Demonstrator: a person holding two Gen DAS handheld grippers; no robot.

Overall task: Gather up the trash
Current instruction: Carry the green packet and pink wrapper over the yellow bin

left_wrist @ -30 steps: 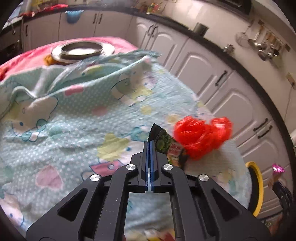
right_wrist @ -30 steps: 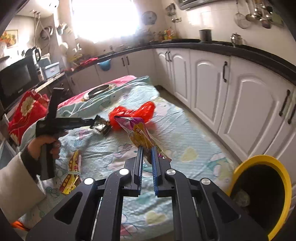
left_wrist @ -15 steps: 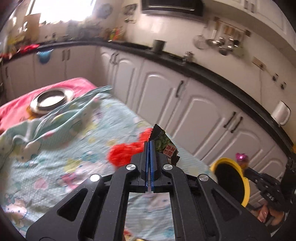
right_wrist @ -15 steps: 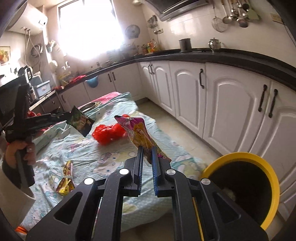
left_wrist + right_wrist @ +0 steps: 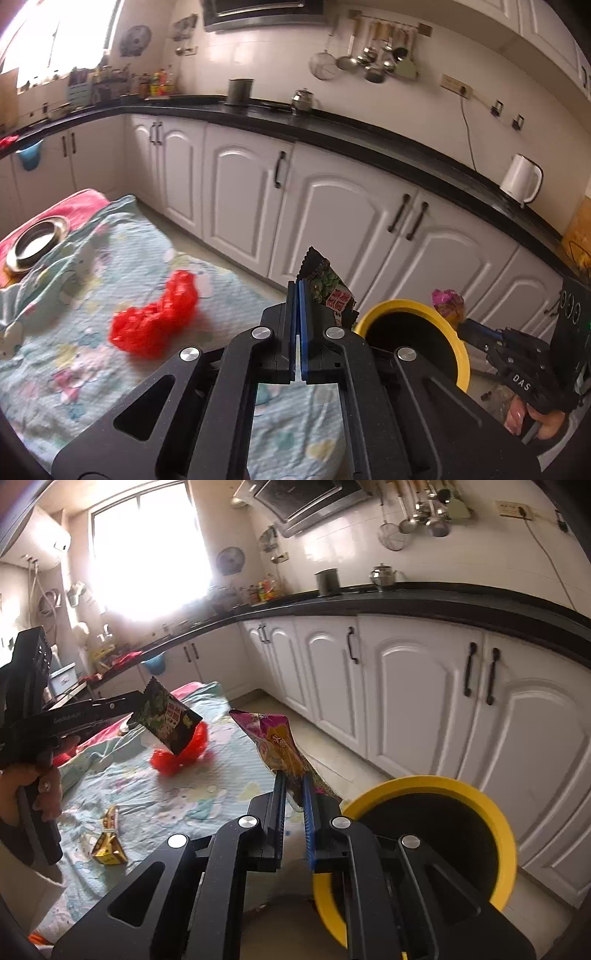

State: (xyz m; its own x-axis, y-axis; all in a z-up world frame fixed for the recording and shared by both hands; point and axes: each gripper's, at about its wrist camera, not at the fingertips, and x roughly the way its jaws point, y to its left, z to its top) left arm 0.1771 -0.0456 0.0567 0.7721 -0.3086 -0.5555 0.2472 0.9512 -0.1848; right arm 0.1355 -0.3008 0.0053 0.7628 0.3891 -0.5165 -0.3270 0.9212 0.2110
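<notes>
Both grippers are clamped on snack wrappers near the yellow-rimmed bin.

Left gripper (image 5: 297,295) pinches a dark wrapper (image 5: 327,291) between fully closed fingers, with the bin (image 5: 458,354) just ahead to its right. Right gripper (image 5: 293,786) grips a pink wrapper (image 5: 275,744) standing up from its narrow jaws, the bin close below to its right. Off to its left, a red bag (image 5: 177,757) and a yellow wrapper (image 5: 107,845) lie on the patterned cloth (image 5: 166,797).

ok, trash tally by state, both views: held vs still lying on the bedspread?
Held in jaws: 2, dark green snack wrapper and pink foil snack wrapper
On the bedspread: 2, crumpled red plastic bag and yellow folded wrapper
Total: 4
</notes>
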